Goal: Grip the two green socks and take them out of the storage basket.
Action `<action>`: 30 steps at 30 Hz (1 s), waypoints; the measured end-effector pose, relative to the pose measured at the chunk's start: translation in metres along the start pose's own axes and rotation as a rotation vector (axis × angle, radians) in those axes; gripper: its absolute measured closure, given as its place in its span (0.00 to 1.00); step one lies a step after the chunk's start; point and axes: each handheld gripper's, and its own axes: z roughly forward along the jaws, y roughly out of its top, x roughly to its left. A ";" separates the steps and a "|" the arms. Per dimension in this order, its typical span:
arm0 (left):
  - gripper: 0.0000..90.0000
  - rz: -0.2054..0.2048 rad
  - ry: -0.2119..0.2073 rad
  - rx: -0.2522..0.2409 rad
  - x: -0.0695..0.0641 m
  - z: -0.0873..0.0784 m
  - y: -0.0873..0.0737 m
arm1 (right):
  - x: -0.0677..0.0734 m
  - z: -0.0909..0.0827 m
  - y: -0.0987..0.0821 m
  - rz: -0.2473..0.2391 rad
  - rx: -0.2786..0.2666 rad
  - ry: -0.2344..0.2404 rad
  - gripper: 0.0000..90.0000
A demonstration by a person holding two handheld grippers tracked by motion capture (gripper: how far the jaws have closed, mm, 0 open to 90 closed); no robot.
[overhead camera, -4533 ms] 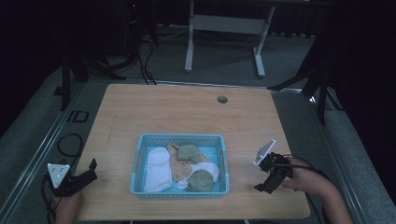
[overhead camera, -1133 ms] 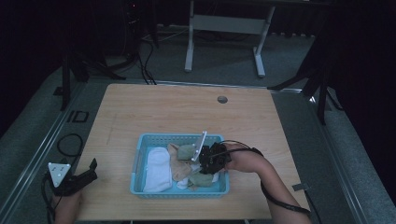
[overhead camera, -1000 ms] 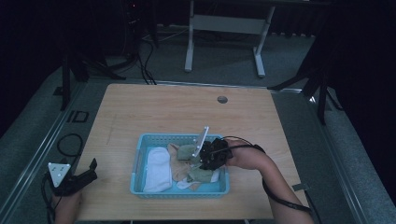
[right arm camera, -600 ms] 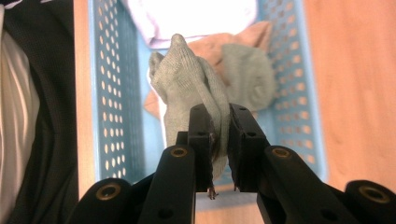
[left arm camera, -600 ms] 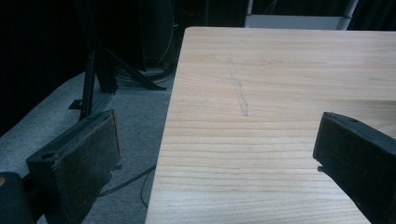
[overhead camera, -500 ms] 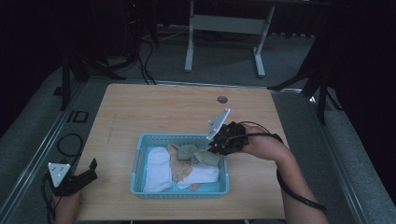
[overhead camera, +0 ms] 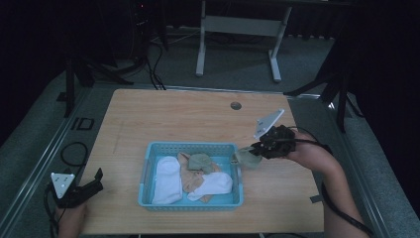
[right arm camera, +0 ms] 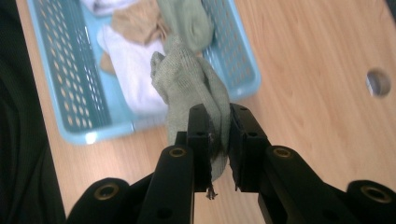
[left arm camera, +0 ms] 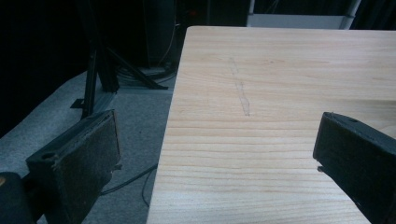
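Note:
A light blue basket (overhead camera: 149, 161) (right arm camera: 60, 112) sits on the wooden table, holding a white sock (overhead camera: 166, 179), a tan sock (overhead camera: 190, 173), another white sock (overhead camera: 216, 183) and a green sock (overhead camera: 200, 160). My right gripper (overhead camera: 252, 148) (right arm camera: 215, 140) is shut on a second green sock (overhead camera: 247, 157) (right arm camera: 187, 79), which hangs just past the basket's right rim above the table. My left gripper (overhead camera: 96, 179) (left arm camera: 215, 154) rests open at the table's front left corner, with nothing between its jaws.
A small round hole (overhead camera: 236, 105) (right arm camera: 378, 82) marks the far side of the table. Bare wood (overhead camera: 173, 116) stretches behind the basket and to its right. Cables and stand legs (overhead camera: 237, 47) lie on the dark floor beyond.
My right gripper came from the table's right side into the basket, shut on a green sock, and lifted it out rightward over the rim. The left gripper has stayed still.

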 end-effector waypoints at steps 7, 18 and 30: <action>0.00 0.000 0.001 -0.004 0.000 0.000 0.000 | -0.005 0.002 -0.041 0.081 0.008 0.006 0.89; 0.00 0.000 0.002 -0.003 0.000 0.000 0.000 | -0.001 0.021 -0.081 0.154 0.019 0.048 0.89; 0.00 0.004 0.001 -0.002 -0.001 0.000 0.000 | 0.003 0.066 -0.117 0.219 0.061 0.109 0.89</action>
